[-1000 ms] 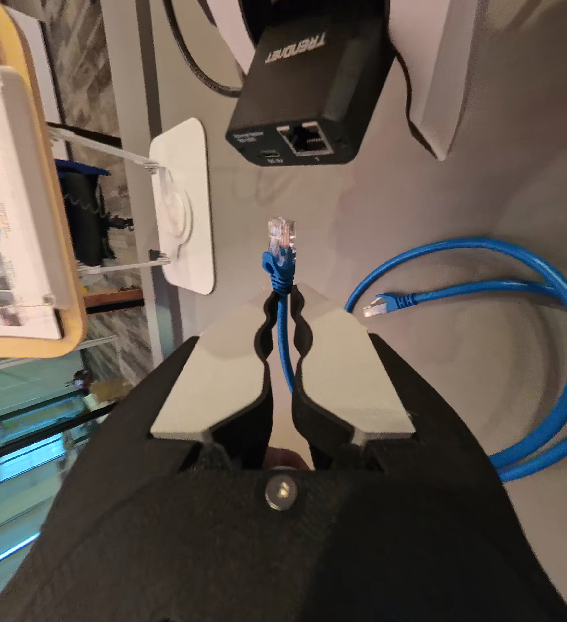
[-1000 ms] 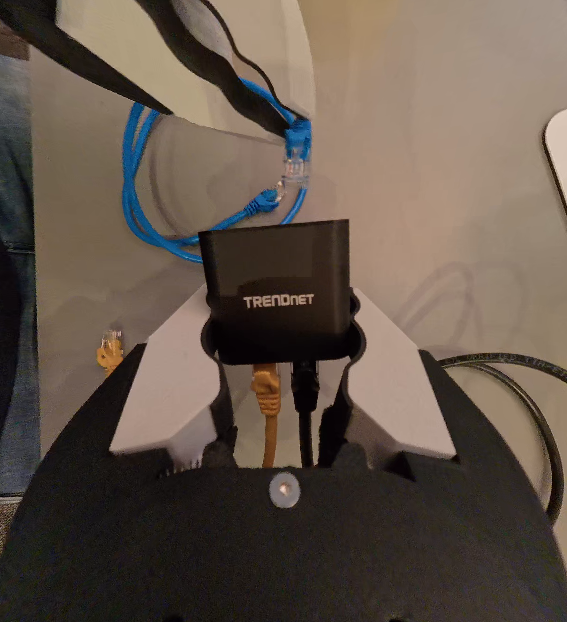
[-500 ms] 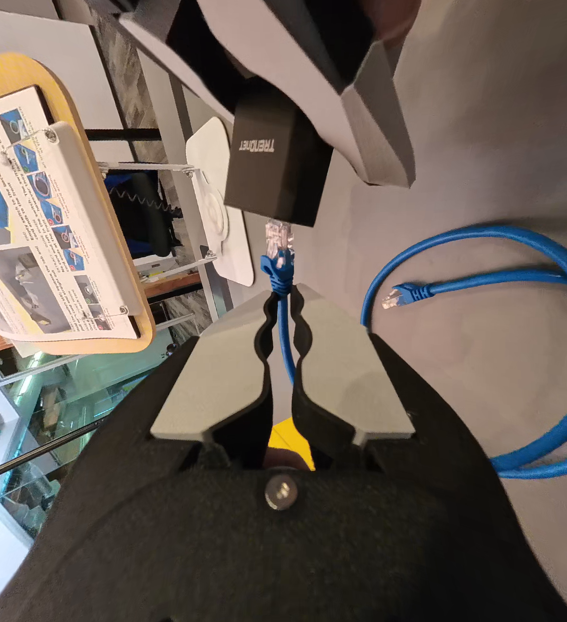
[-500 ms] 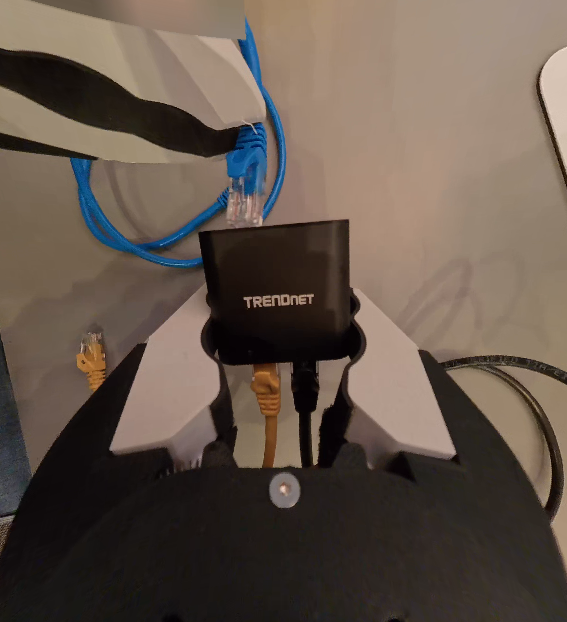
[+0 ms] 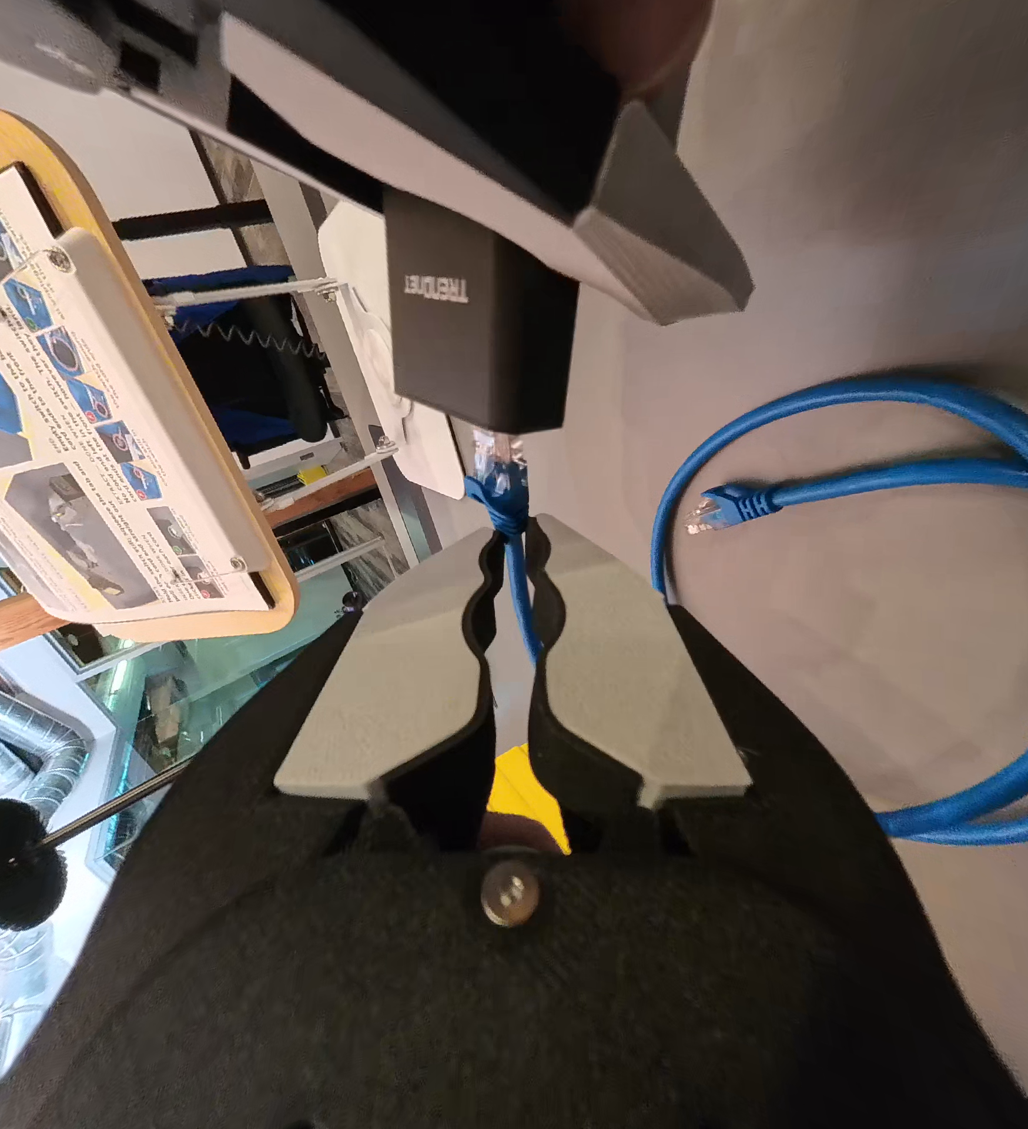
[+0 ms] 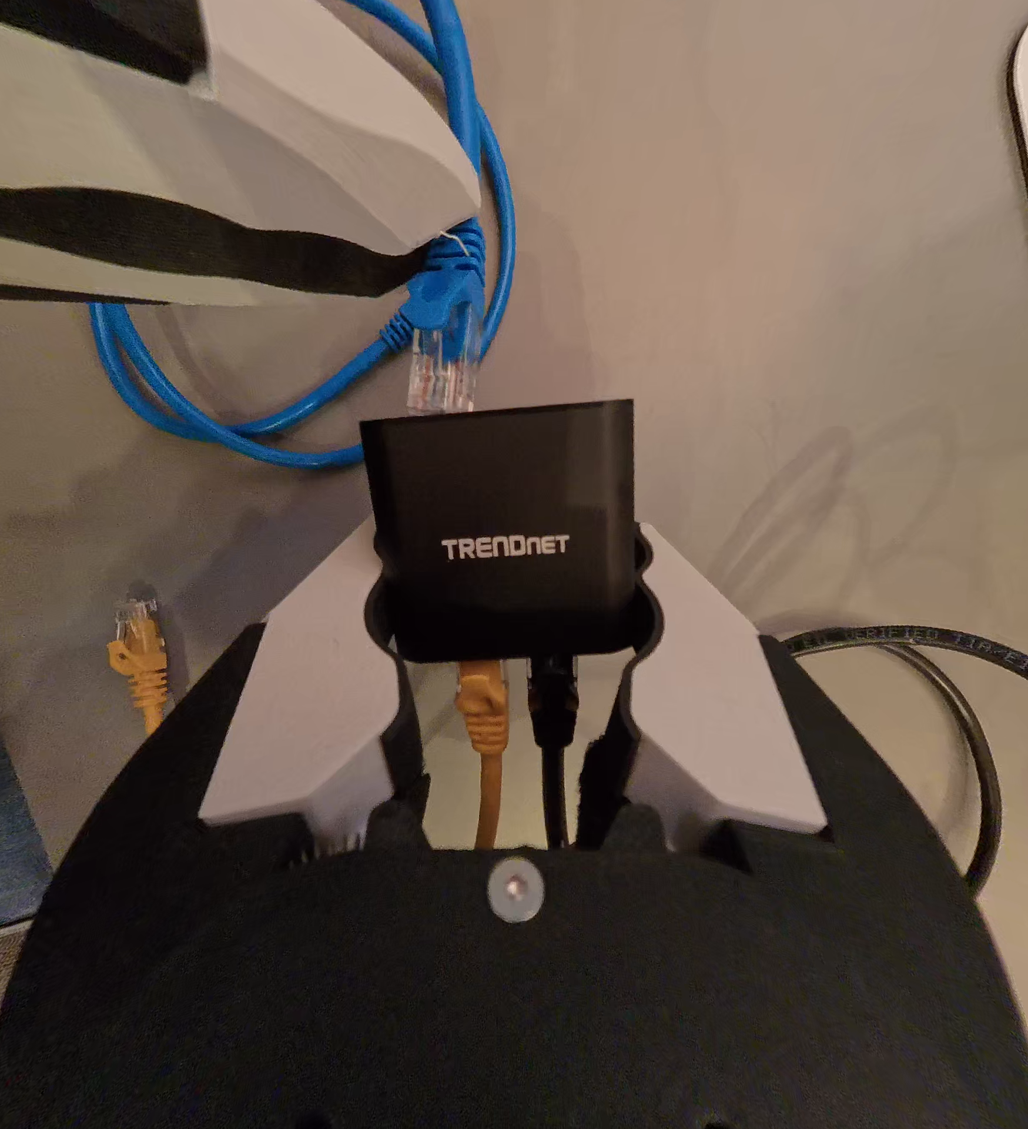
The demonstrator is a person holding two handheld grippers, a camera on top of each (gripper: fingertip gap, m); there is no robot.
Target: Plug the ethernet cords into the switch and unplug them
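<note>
My right gripper (image 6: 514, 586) is shut on the small black switch (image 6: 502, 513) and holds it above the grey table. An orange cord (image 6: 484, 708) and a black cord (image 6: 551, 708) are plugged into its near side. My left gripper (image 5: 514, 531) is shut on the blue ethernet cord (image 5: 517, 586) just behind its plug. The clear plug (image 5: 496, 449) touches the switch's (image 5: 474, 330) near face; I cannot tell whether it is in a port. In the right wrist view the plug (image 6: 441, 372) meets the switch's far edge. The cord's other plug (image 5: 722, 504) lies loose on the table.
The blue cord's loop (image 5: 987, 611) lies on the grey table at the right. A loose orange plug (image 6: 139, 657) lies on the table at the left. A white pad (image 5: 401, 391) and a wooden board with a printed sheet (image 5: 102, 427) stand beyond the table.
The two grippers have closed in on each other: the blue plug went from a clear gap in front of the switch to touching its face. The switch has tilted, hiding its ports.
</note>
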